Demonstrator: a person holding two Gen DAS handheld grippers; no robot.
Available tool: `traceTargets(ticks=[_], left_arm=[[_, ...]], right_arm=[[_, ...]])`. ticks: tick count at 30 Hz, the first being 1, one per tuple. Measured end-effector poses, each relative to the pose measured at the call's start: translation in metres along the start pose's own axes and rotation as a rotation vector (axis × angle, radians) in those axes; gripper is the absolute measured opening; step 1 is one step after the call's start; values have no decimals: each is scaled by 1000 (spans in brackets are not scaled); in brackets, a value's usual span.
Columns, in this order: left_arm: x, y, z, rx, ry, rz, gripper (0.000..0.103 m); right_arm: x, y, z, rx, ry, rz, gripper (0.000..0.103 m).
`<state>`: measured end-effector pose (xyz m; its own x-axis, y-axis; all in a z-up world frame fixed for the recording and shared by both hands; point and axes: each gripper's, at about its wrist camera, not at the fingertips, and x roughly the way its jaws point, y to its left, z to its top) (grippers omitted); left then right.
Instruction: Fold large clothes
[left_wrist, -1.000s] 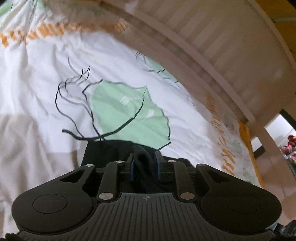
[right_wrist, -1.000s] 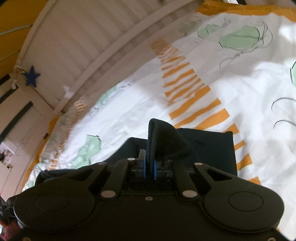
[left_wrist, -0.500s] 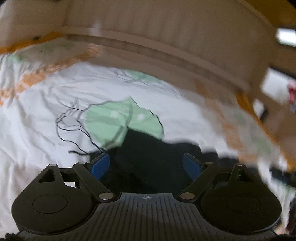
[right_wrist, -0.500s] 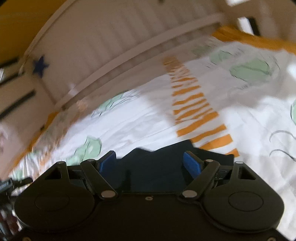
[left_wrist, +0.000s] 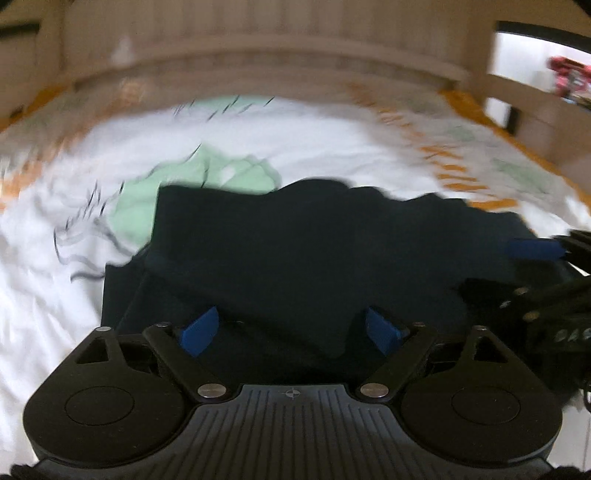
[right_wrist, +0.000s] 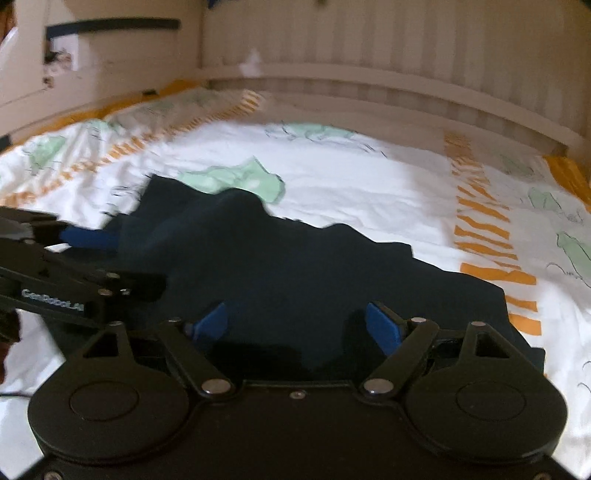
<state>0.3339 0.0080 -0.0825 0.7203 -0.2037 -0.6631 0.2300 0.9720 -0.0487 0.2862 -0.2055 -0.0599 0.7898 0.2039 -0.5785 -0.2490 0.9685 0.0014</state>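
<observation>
Here a dark navy folded cloth garment (left_wrist: 314, 251) lies flat on a white bedsheet printed with pale green leaf shapes and orange striped bands (left_wrist: 332, 147), with a cream slatted wooden bed frame (left_wrist: 277, 44) curving behind it. The left gripper (left_wrist: 291, 326), black with blue pads, has its jaws spread wide and opening at this moment; its blue fingertips (left_wrist: 199, 330) stand apart over the near part of the garment, and nothing is pinched between them. In the right wrist view the same garment (right_wrist: 295, 266) spreads from the lower middle toward the left, its far edge uneven against the sheet (right_wrist: 369, 184), and its right edge ends just beside an orange striped band. The right gripper (right_wrist: 301, 323) is likewise opening, its blue pads (right_wrist: 382, 325) well apart with only loose dark fabric below them and no hold on it. Each gripper shows in the other's view, at the side edge over the garment: the right one at the right of the left view, the left one at the left of the right view. Both pictures are motion-blurred, so fine folds in the cloth cannot be told.
</observation>
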Motion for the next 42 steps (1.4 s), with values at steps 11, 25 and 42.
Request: traceTargets(ticks=[11, 25, 42], left_arm=[[27, 41, 12, -146, 43, -23, 103], [-52, 103, -14, -309, -49, -109, 103], [-38, 117, -50, -387, 99, -189, 103]], right_arm=[[56, -64, 6, 251, 117, -70, 90], [-47, -119, -26, 378, -46, 16, 102], [-61, -165, -88, 626, 85, 129, 103]])
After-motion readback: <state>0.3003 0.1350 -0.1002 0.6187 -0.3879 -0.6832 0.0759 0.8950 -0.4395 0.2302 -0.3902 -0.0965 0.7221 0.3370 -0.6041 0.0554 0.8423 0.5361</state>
